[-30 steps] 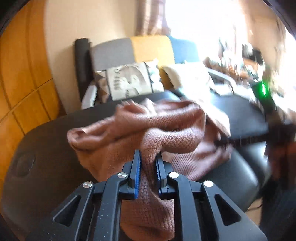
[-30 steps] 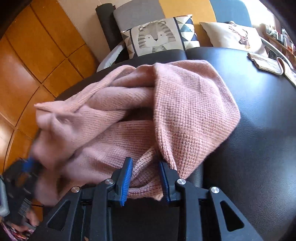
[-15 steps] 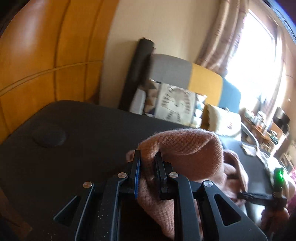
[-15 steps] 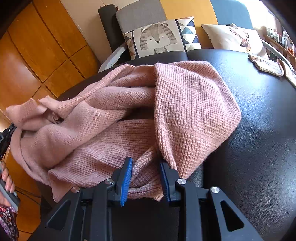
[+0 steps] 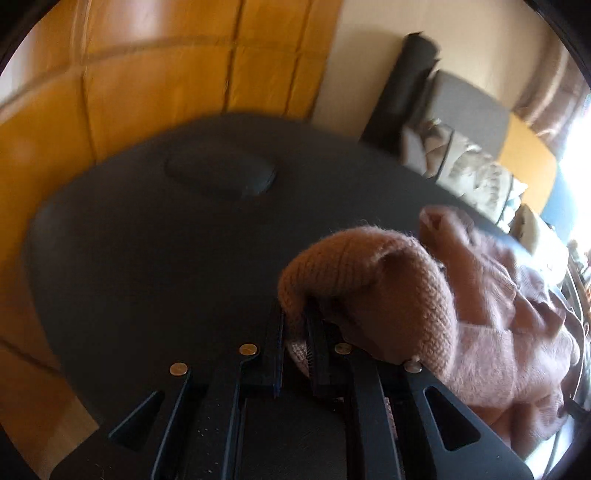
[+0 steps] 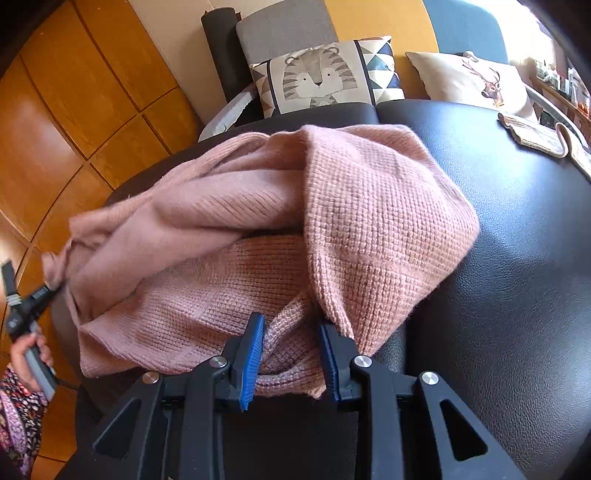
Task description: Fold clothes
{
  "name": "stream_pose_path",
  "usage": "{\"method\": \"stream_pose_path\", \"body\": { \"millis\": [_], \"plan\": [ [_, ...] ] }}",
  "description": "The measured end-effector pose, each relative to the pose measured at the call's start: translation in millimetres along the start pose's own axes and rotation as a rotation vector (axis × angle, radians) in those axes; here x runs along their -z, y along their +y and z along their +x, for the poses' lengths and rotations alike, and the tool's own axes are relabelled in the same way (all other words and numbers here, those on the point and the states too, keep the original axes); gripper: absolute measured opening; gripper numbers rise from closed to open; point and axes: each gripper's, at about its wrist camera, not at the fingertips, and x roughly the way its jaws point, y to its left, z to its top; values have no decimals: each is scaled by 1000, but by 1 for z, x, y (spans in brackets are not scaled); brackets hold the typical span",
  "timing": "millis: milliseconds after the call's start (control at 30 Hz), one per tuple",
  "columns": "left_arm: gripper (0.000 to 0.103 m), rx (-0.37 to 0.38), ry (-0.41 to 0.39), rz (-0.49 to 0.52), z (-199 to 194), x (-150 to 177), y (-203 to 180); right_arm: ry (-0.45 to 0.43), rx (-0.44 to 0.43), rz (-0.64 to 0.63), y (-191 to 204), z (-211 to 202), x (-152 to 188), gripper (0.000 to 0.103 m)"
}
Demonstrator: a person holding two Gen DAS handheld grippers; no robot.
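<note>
Pink knit sweater (image 6: 354,221), waffle texture, bunched and partly folded over on black leather table (image 6: 517,277). One flap doubled across the right part, smoother ribbed folds trailing off toward the left edge of the table. Near hem pinched in right gripper (image 6: 291,354), blue pads pressed on a thick wad of knit, jaws partway closed around it. Far left corner stretched out and clamped in left gripper (image 6: 51,288), seen small at left edge of right wrist view; hand (image 6: 29,350) on its handle, floral sleeve (image 6: 18,417) below. From left wrist view: left gripper (image 5: 295,332) nearly closed, thin fold of sweater (image 5: 369,295) caught between the pads, fabric humped over the right finger and draping away to the right. View blurred. Bare table (image 5: 166,258) ahead of it, shallow round dimple (image 5: 221,173) in the surface. Beyond the table: tiger cushion (image 6: 317,77) and deer cushion (image 6: 472,81) against a grey, yellow and blue sofa back (image 6: 288,29). Dark rolled mat (image 6: 221,55) upright beside it. Orange wood panelling (image 6: 74,110) on the left. Woven mat (image 6: 535,136) at far right of table.
</note>
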Motion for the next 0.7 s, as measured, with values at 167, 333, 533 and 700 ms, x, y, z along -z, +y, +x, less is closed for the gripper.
{"method": "stream_pose_path", "body": {
  "millis": [167,333,533,700],
  "plan": [
    [30,181,62,-179,-11,10,23,-2,-11,6,-1,1,-1,30],
    [36,171,-155,-232,-71,34,37,4,-35,18,-3,-4,-2,30],
    [60,215,-249,148,-108,57,-56,-54,-125,1,-5,-26,-3,30],
    [61,319,-237,767,-106,135,-191,-139,-47,-37,-5,-49,-4,30]
  ]
}}
